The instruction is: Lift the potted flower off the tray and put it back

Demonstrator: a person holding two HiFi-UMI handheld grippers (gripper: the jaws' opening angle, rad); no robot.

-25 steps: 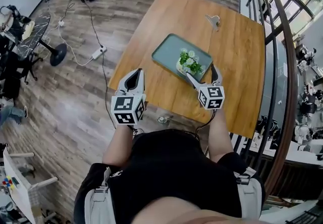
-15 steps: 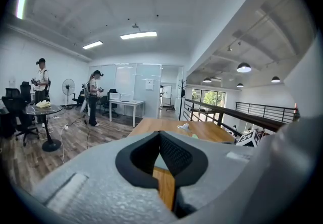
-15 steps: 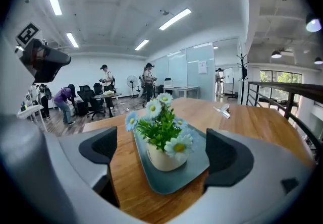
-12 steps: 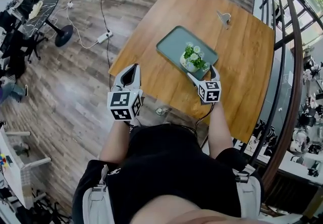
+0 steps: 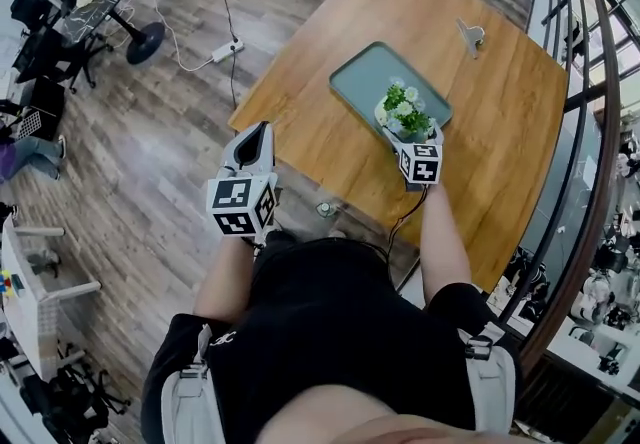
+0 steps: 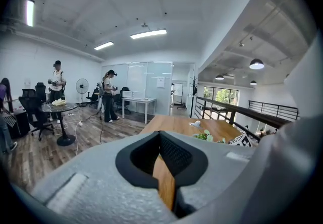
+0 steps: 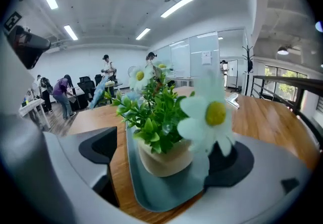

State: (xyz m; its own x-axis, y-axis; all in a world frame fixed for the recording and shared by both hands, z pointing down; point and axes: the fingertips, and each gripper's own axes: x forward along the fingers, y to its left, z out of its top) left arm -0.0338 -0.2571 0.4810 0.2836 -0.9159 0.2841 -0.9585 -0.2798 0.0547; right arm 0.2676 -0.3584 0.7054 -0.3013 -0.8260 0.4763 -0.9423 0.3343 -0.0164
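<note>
right gripper [image 5: 410,136] spread open around the potted flower [image 5: 403,110] on its tray [image 5: 362,82]

the potted flower stands upright near the tray's near end: a small rounded cream pot with a matte surface, holding glossy green leaves and flat white daisy heads with yellow centres. the tray is a smooth grey-green rectangle with rounded corners and a shallow raised rim, lying at an angle on the warm wood-grain table [image 5: 500,122]. in the right gripper view the dark padded jaws stand apart on either side of the pot, with a strip of tray and wood showing between the left pad and the pot. the left gripper [image 5: 256,132] is clenched shut on nothing, off the table's near-left edge, above the plank floor.
</note>
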